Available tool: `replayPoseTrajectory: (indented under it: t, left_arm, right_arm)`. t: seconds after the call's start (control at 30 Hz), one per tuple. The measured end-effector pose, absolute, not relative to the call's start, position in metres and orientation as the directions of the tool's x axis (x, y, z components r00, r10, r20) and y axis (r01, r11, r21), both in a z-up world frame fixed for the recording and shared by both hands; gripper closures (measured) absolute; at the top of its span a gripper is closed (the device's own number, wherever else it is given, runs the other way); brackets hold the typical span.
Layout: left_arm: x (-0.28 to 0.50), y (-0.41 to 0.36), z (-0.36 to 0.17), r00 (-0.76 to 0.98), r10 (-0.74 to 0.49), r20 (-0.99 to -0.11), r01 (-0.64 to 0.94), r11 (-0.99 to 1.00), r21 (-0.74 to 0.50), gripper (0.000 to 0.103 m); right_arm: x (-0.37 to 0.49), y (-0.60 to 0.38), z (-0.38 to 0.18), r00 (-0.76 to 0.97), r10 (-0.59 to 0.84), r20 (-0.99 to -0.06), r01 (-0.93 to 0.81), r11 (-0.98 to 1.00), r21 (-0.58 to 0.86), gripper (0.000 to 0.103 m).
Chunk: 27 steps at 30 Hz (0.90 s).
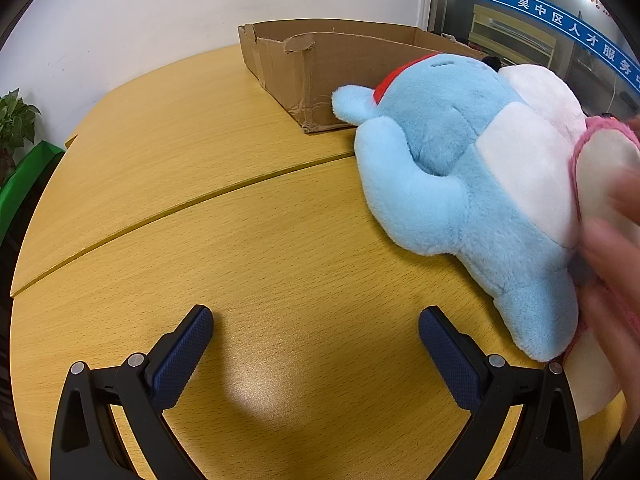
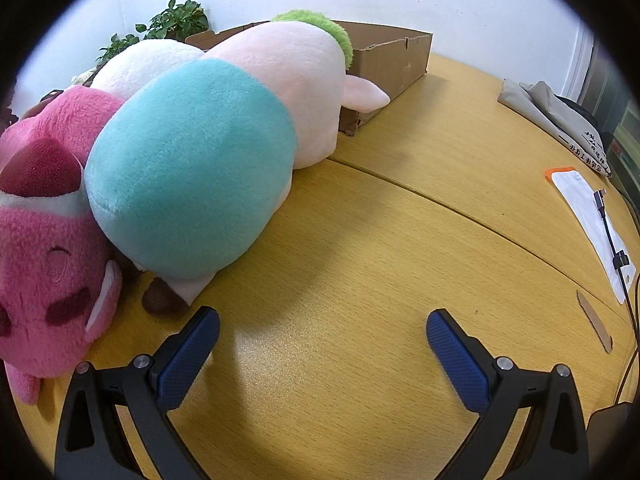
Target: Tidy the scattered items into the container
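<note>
A light blue and white plush toy (image 1: 460, 184) lies on the wooden table (image 1: 240, 240) at the right, its head against the cardboard box (image 1: 320, 68). A blurred hand (image 1: 616, 280) touches the plush pile at the right edge. My left gripper (image 1: 316, 344) is open over bare table, left of the blue toy. In the right wrist view a teal and pale pink plush with a green tuft (image 2: 224, 140) lies against the box (image 2: 392, 60), with a pink plush bear (image 2: 48, 252) beside it. My right gripper (image 2: 323, 344) is open, empty, just right of these toys.
A potted plant (image 2: 176, 20) stands behind the box, and another plant (image 1: 14, 124) by a green bin at the left. White papers with a cable (image 2: 596, 224) and a grey bag (image 2: 552, 116) lie at the table's right side. A seam (image 1: 180, 204) crosses the tabletop.
</note>
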<state>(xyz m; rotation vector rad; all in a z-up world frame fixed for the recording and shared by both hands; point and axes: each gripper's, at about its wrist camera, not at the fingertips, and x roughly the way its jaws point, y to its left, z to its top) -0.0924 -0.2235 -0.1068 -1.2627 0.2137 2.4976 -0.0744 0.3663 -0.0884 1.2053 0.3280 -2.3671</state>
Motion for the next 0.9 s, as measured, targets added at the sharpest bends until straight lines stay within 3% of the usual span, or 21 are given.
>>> replayPoseTrajectory:
  t: [0.4, 0.9]
  left_arm:
    - [-0.092, -0.223, -0.107, -0.551, 0.226, -0.803, -0.359, -0.933, -0.016, 0.000]
    - [-0.100, -0.219, -0.109, -0.568, 0.180, -0.803, -0.279, -0.960, -0.017, 0.000]
  right_arm:
    - [-0.075, 0.366, -0.089, -0.511, -0.290, -0.809, 0.499, -0.867, -0.004, 0.000]
    - [-0.044, 0.349, -0.088, -0.564, -0.163, -0.810, 0.284, -0.959, -0.005, 0.000]
